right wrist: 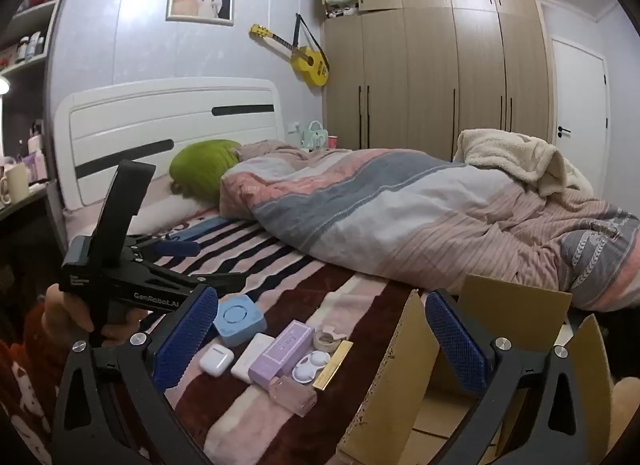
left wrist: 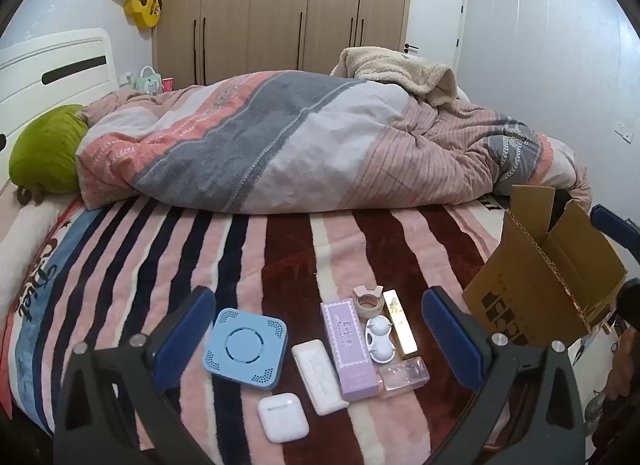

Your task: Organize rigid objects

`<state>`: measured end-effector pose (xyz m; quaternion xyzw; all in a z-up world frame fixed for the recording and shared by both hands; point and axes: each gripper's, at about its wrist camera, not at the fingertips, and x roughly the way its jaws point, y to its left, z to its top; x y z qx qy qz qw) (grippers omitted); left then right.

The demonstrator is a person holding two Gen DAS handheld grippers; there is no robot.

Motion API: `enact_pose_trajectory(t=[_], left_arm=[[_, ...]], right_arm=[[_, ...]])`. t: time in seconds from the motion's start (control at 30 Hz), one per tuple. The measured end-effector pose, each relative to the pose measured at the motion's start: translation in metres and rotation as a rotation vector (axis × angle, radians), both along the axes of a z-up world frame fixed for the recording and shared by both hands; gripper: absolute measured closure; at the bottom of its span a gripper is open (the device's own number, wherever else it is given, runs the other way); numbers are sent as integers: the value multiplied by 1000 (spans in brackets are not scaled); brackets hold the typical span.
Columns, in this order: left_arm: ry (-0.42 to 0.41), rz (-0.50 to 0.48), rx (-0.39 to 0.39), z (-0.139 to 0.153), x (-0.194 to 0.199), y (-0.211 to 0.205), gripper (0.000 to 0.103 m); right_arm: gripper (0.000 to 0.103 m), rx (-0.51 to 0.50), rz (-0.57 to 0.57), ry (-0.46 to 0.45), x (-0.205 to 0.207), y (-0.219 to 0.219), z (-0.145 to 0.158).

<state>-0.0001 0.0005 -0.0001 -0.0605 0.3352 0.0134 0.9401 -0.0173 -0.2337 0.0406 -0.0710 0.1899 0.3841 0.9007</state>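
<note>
Left tongs (left wrist: 314, 339) spread wide, nothing between the pads, hovering over a cluster of small items on the striped blanket (left wrist: 120, 265) of the bed. Right tongs (right wrist: 322, 339) likewise spread and empty, aimed across the same cluster, with the right pad over an open cardboard box (right wrist: 516, 305) at the bed's edge. Within the cluster: blue square gadget (left wrist: 246, 347) lying flat at the left; white earbud case (left wrist: 283, 418) nearest the camera; white bar-shaped case (left wrist: 319, 376) and purple carton (left wrist: 348, 347) side by side, long axes parallel and running away from the camera, tilted slightly leftward at the far end. Gold bar-shaped box (left wrist: 400, 323) aligned roughly the same way at the right. White contact-lens case (left wrist: 380, 339) between purple carton and gold box. Pink tape dispenser (left wrist: 367, 299) at the far end. Clear pink bottle (left wrist: 402, 377) on its side, long axis crosswise, just beside the carton's near end. Rumpled duvet (left wrist: 300, 145) well beyond.
</note>
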Motion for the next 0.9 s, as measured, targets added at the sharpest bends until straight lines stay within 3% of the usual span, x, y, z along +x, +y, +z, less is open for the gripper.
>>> enact_pose_trajectory(t=[0.3, 0.9], left_arm=[[-7, -19, 25, 5, -7, -8, 0], [-41, -3, 35, 8, -23, 3, 0]], right_arm=[[0, -40, 10, 87, 8, 13, -10], [0, -24, 39, 88, -2, 18, -12]])
